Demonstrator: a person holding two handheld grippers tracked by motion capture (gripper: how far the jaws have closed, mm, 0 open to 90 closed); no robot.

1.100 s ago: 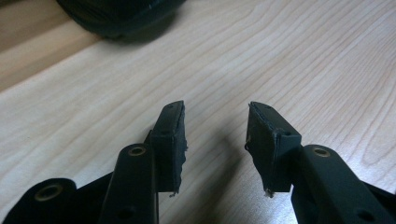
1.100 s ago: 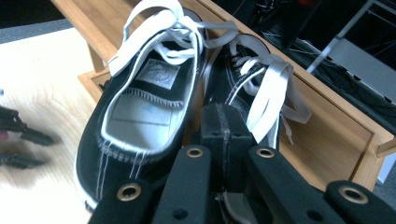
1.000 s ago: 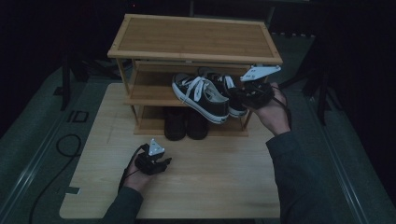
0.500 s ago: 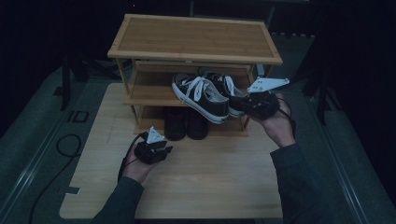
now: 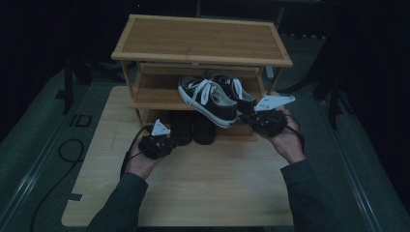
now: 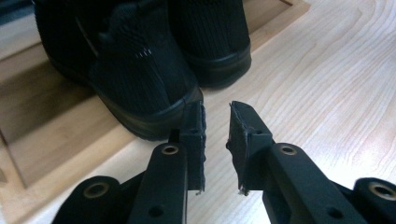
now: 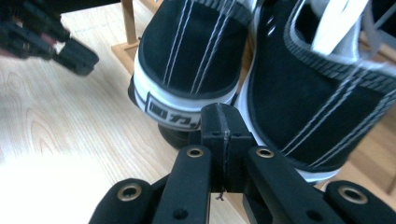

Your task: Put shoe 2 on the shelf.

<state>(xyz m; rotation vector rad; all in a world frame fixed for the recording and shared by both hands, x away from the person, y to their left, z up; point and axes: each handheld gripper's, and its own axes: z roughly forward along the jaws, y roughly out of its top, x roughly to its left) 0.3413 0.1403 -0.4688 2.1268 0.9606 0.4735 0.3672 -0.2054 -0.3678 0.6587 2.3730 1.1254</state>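
My shoe rack holds a pair of black-and-white sneakers on its middle shelf, heels overhanging toward me, and a pair of black shoes on the bottom shelf. My left gripper sits at 6 o'clock of those black shoes' heels, jaws slightly apart, just closing on nothing. My right gripper, jaws together and empty, is just at the sneakers' heels

Black knit shoes – matt; canvas sneakers; smooth wood table.
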